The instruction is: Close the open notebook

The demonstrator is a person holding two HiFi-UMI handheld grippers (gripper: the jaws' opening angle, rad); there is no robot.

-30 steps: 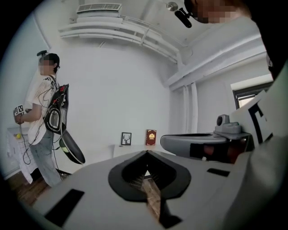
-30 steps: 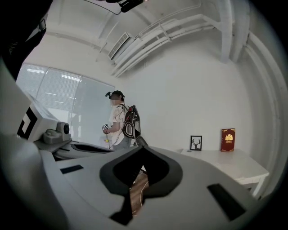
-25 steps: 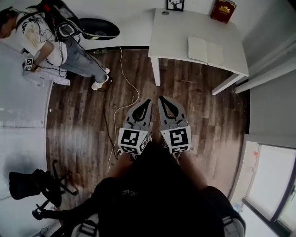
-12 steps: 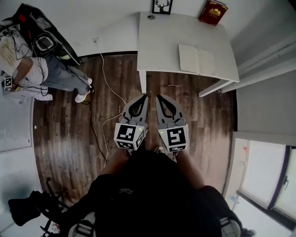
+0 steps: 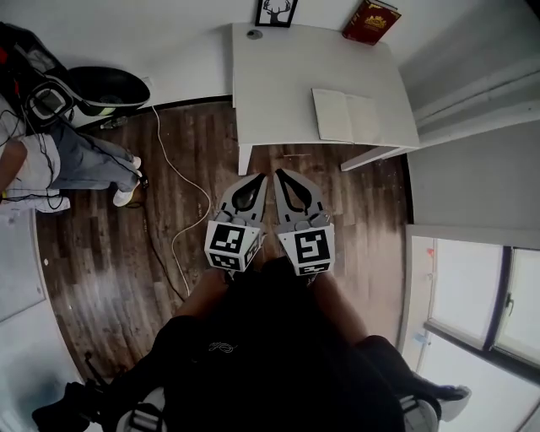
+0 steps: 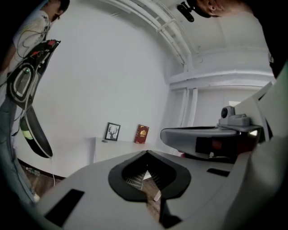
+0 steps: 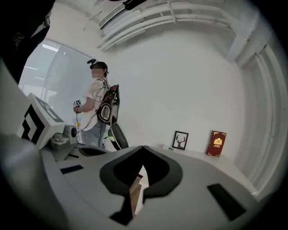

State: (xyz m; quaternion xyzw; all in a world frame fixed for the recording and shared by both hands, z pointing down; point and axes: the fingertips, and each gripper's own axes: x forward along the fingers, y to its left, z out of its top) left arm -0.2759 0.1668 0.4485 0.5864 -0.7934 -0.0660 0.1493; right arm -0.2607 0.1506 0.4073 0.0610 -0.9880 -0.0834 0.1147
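— From where do we look?
— From our head, steeply down; the white table (image 5: 278,84) lies well ahead.
— And the other two?
— From the left gripper (image 5: 256,178) and the right gripper (image 5: 279,174) we look nearly level along the jaws. All three views share the table, framed picture (image 5: 276,12) and red book (image 5: 369,21).

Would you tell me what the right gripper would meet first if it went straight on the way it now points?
Probably the white table, near its front edge. The right gripper aims there, left of the notebook in the head view. Depth is uncertain.
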